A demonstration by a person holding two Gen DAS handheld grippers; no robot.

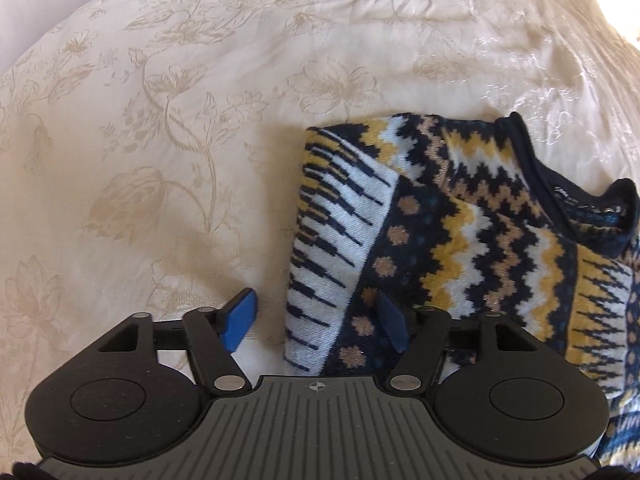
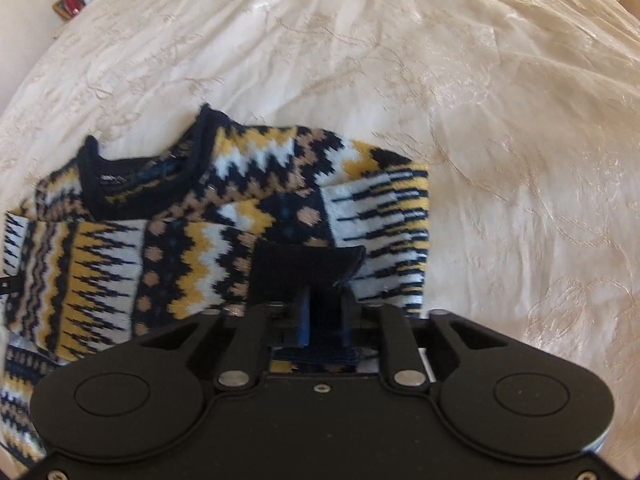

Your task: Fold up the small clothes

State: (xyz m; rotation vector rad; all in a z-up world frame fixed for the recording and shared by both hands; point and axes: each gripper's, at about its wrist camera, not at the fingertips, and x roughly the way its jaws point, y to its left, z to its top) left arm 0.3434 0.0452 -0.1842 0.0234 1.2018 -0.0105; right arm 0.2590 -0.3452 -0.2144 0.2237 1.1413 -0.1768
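Watching from beside the bed, I see the right gripper (image 2: 324, 320) pinched tight on the dark navy cuff (image 2: 308, 264) of the patterned sweater (image 2: 168, 240), its blue pads nearly together with the ribbed fabric bunched between them. The left gripper (image 1: 316, 320) stands wide apart and holds nothing; one blue pad hangs over bare bedding, the other over the knit, straddling the sweater's folded left edge (image 1: 304, 240).

The sweater lies on the bedspread (image 1: 160, 120), neckline (image 2: 148, 168) away from the person, with both sleeves apparently already turned in over the body.

Several things could spoil the fold from here, in my judgement. The cuff is thick and springy, so if it is let go while the sleeve is at an angle, it may curl back and lie crooked. Pulling it too far across could drag the whole garment, since the satin-looking cover seems slippery and offers little grip. The soft bedding also gives way, so a pad pressed down might snag the cover along with the knit.

The bedspread is cream with a woven floral pattern, wrinkled in places and glossy under bright light. Far off in the right wrist view, a small bedside table (image 2: 74, 4) carries a lamp and a few small items.
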